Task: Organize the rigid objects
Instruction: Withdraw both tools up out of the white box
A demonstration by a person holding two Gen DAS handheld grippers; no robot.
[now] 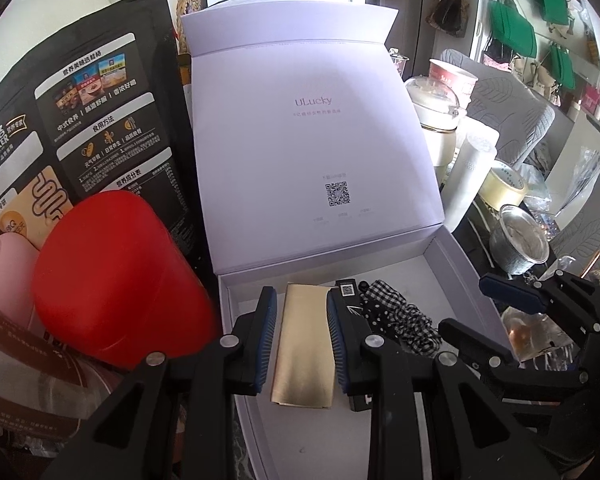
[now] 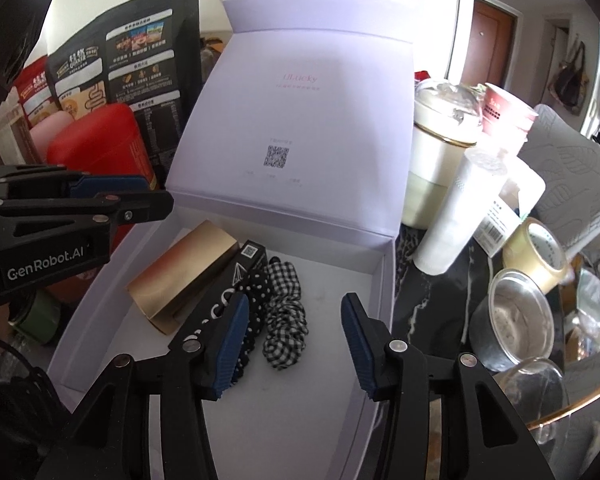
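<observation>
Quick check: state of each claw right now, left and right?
Left claw: shut, empty; the gold box lies free below it.
Right claw: open, holding nothing, above the scrunchies.

Black claw, blue ribbed pads (apparently rubber).

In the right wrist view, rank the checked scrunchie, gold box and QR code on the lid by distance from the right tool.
1. Checked scrunchie: on the box floor, just ahead of the right tool.
2. Gold box: farther left.
3. QR code: up on the lid, farthest.
</observation>
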